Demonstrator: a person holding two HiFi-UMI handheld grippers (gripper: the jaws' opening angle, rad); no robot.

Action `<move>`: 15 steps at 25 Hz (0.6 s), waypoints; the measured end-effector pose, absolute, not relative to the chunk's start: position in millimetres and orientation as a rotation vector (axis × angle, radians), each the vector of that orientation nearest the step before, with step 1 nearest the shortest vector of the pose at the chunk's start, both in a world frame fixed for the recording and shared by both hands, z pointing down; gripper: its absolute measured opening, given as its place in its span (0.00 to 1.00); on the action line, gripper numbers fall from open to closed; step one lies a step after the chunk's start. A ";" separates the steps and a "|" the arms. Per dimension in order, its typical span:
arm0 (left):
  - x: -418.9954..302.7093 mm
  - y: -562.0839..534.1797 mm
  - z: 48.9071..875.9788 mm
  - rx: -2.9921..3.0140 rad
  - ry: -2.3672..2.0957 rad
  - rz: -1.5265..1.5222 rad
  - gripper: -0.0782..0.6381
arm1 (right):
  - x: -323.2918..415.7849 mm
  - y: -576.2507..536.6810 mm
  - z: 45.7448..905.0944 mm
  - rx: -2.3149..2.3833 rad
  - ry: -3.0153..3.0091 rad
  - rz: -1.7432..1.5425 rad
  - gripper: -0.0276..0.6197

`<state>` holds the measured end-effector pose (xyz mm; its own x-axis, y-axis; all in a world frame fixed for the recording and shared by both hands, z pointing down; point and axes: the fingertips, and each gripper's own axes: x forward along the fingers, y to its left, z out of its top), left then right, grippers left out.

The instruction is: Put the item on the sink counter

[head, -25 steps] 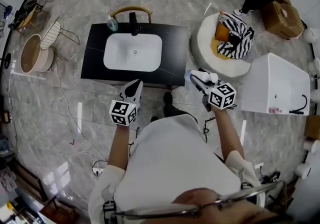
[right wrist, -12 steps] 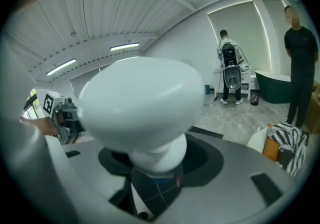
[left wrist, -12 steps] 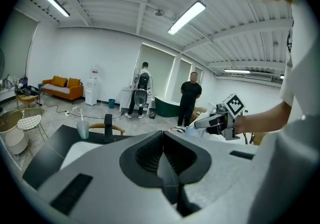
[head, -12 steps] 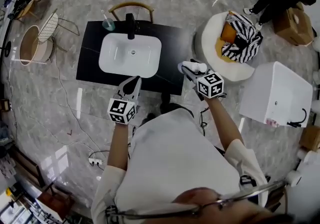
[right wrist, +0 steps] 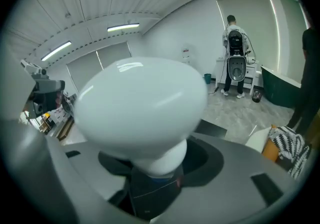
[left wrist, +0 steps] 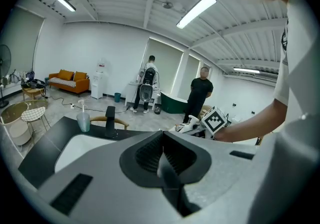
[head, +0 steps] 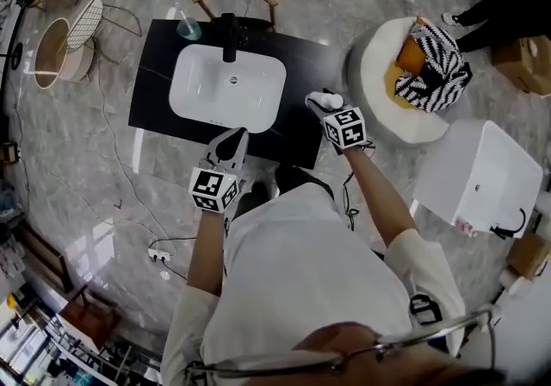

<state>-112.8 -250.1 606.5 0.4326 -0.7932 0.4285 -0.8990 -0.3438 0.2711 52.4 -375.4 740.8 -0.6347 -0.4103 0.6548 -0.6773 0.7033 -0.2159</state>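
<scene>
Here, right hand-held gripper point(head: 324, 103) grasps a white bulbous item point(right wrist: 140, 103) above the counter point(head: 298, 74) beside basin point(head: 228, 87); left hand-held gripper point(head: 231, 141) clenched.

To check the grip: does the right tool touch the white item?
Touching. The right gripper view shows the right tool clamped on the white item at its narrow base.

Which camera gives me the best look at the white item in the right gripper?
The right gripper view: the white rounded item fills the frame, its narrow neck gripped between the jaws. The head view shows only a small white blob at the right gripper. The left gripper view shows at most a distant speck.
</scene>
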 end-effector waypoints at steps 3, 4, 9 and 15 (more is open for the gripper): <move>-112.1 -257.5 617.2 2.208 -1.421 0.324 0.12 | 48.6 -384.2 772.0 0.815 -2.277 0.594 0.42; -112.2 -260.0 620.0 2.203 -1.420 0.330 0.12 | 47.6 -386.6 781.5 0.812 -2.261 0.594 0.42; -112.9 -268.9 630.8 2.177 -1.428 0.348 0.12 | 45.6 -394.6 822.6 0.802 -2.195 0.597 0.42; -120.6 -270.8 636.4 2.154 -1.418 0.365 0.12 | 44.9 -398.0 851.0 0.819 -2.117 0.588 0.42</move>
